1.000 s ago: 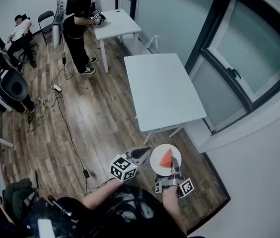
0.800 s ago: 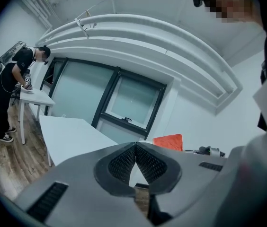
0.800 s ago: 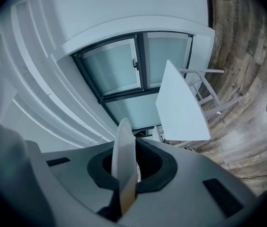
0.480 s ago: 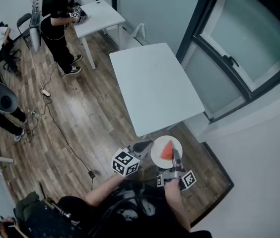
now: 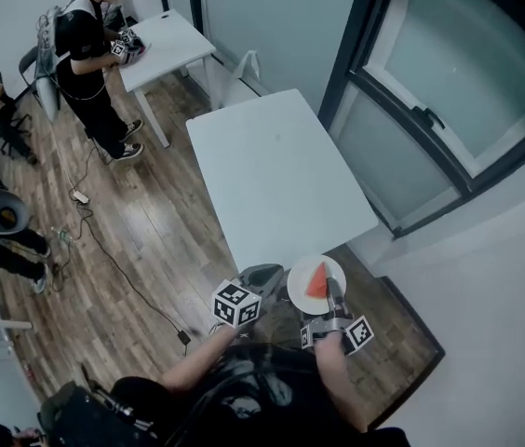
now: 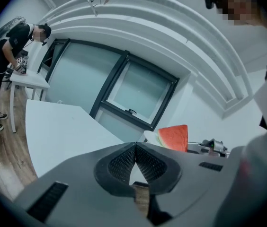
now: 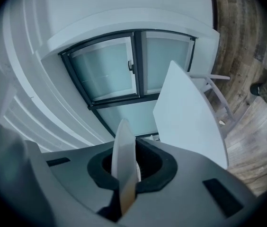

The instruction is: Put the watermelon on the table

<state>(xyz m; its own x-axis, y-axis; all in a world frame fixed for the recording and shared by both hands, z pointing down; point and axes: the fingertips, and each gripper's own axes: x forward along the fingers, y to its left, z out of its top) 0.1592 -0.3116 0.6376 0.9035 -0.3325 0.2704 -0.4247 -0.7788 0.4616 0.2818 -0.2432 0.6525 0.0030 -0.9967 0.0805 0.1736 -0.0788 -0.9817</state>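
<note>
Table [image 5: 272, 175] is closer than a second ago; plate [image 5: 298, 293] with watermelon [image 5: 316, 281] is now just short of its near edge. Right gripper [image 5: 334, 291] is clamped on the plate rim, left gripper [image 6: 136, 146] is closed and empty. Set-down looks imminent.

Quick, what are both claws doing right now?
Left claw: closed, empty.
Right claw: closed on the white plate carrying the watermelon slice.
</note>
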